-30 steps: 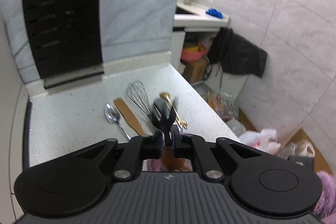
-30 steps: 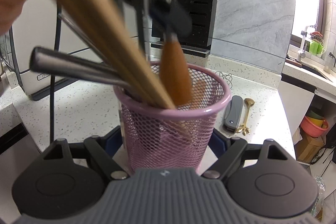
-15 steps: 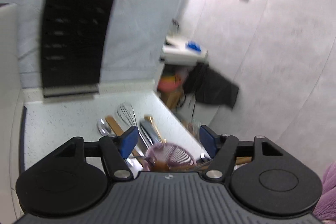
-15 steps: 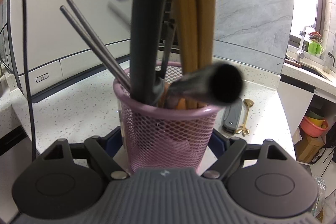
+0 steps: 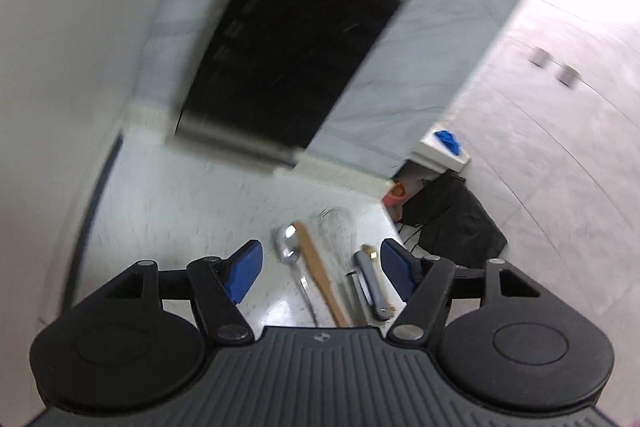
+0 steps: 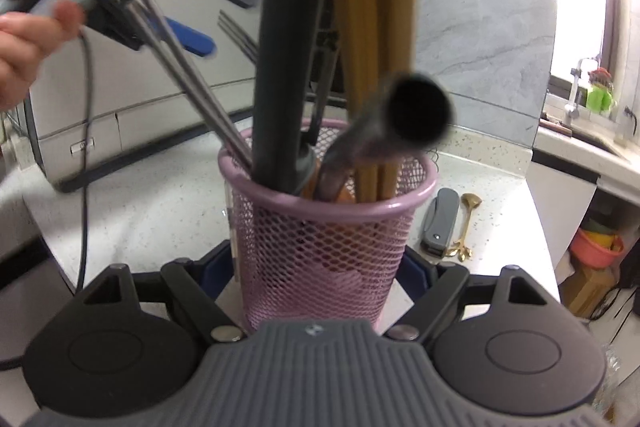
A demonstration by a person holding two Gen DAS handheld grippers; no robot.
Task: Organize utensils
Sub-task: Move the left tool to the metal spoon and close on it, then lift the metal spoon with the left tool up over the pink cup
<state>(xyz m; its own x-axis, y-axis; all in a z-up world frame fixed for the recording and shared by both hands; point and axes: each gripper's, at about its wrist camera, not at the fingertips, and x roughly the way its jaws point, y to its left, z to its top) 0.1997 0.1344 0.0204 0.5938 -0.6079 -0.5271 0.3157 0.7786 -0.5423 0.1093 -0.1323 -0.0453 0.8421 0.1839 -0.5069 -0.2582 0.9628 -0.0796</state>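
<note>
Holder (image 6: 326, 227) is filling up, gripped between the right gripper's (image 6: 320, 267) pads. Beyond it on the counter (image 5: 168, 227) a spoon (image 5: 289, 251), spatula (image 5: 320, 275), whisk (image 5: 338, 231) and knife (image 5: 370, 283) wait; left gripper (image 5: 320, 267) hovers wide open and empty.

Daylight is being admitted through the window (image 6: 580, 23), where highlights are being blown out. Left of the window, the knife block (image 5: 288, 55) is being motion-smeared. Straight lines are being bowed by fisheye distortion at the edges.

Pink mesh holder (image 6: 320, 239), white-speckled counter (image 6: 132, 211)
</note>
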